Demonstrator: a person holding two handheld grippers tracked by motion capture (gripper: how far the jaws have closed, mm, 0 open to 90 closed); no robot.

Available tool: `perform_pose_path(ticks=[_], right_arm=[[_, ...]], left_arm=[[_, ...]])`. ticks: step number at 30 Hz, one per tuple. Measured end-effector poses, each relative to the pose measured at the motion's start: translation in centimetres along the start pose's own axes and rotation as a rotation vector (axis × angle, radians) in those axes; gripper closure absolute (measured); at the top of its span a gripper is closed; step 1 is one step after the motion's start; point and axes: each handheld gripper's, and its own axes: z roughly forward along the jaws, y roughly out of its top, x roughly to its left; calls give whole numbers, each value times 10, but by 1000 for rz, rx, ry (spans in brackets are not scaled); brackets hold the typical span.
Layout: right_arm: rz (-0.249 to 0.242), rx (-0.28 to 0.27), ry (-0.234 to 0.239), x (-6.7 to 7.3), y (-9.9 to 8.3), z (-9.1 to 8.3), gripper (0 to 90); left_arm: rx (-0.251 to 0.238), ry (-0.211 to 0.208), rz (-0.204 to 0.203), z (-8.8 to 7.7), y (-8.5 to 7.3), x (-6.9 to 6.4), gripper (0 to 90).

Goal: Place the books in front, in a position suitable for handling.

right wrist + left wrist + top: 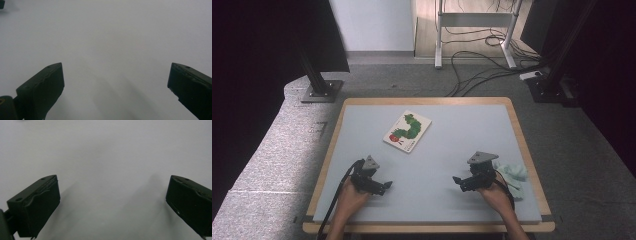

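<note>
The left hand-held gripper sits low over the tabletop at about 7 o'clock, pointing toward the middle of the board. Its jaws stand spread wide with nothing between them; in the left gripper view they frame bare grey surface.

The right hand-held gripper sits at about 5 o'clock, pointing across toward the left one, the two tips well apart. Its jaws are spread wide as well, and in the right gripper view plain grey surface lies between them, with no thing touching either pad. A grey three-cornered plate tops each gripper, and a black cable trails from each back along the person's forearm.

A pale green cloth lies crumpled on the tabletop at about 4 o'clock, just beside the right hand, behind the gripper's body and not in its jaws. It is near the right edge of the board.

A picture book with a green caterpillar on a white cover lies flat at about 11 o'clock, turned at a slant to the tabletop's edges. It is well apart from both grippers and from the cloth.

The left hand holds its gripper from the near edge of the tabletop.
</note>
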Motion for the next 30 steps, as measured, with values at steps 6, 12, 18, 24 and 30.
perform_pose_path(ticks=[6, 12, 18, 24, 30], right_arm=[[-2, 37, 9, 3, -1, 15, 15], [-3, 68, 15, 5, -3, 27, 26], [-1, 76, 15, 6, -9, 35, 15], [-3, 71, 14, 6, -10, 34, 19], [-9, 75, 14, 6, -8, 35, 22]], left_arm=[[3, -12, 25, 5, 15, 9, 0], [-21, -41, 14, 10, 34, 22, 0], [-35, -43, 22, 14, 58, 33, 0], [-29, -21, 31, 22, 79, 45, 0], [-73, -18, 19, 35, 89, 58, 0]])
